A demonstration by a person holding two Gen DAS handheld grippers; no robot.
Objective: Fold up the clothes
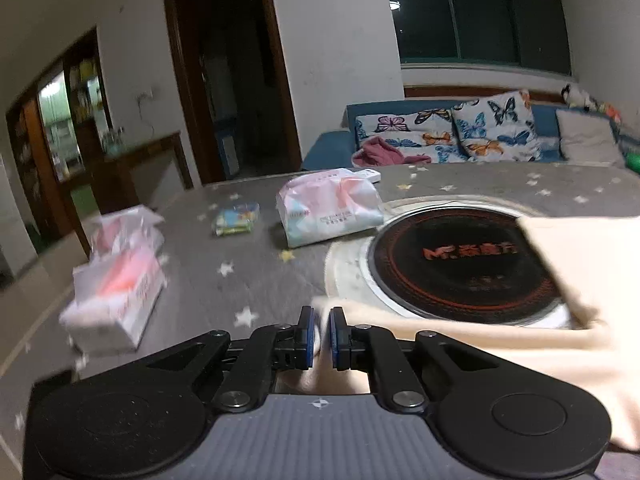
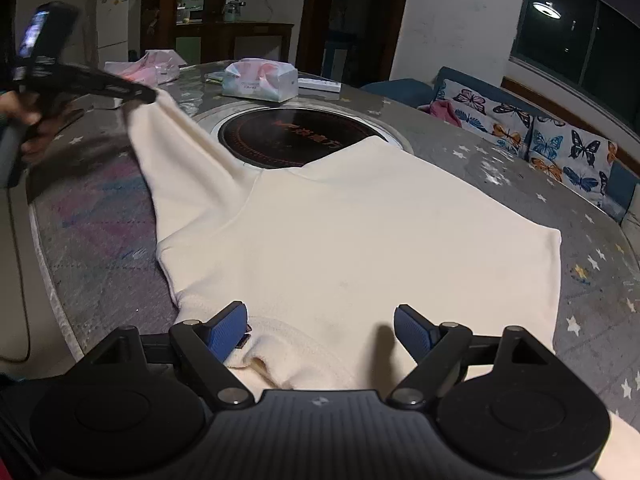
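Note:
A cream sweatshirt (image 2: 360, 232) lies spread on the round table, partly over the black hotplate (image 2: 288, 136). My left gripper (image 1: 322, 336) is shut on the end of the sweatshirt's sleeve (image 1: 460, 344) and holds it stretched out, lifted off the table. In the right wrist view the left gripper (image 2: 148, 94) shows at the upper left with the sleeve (image 2: 180, 148) hanging from it. My right gripper (image 2: 320, 328) is open, its blue pads either side of the garment's near ribbed edge (image 2: 296, 344), just above the cloth.
The table has a grey star-print cover (image 1: 224, 272). Two tissue packs (image 1: 328, 208) (image 1: 116, 280), a small green packet (image 1: 236, 220) and a white remote (image 2: 320, 85) lie at its far side. A blue sofa with butterfly cushions (image 2: 560, 148) stands behind.

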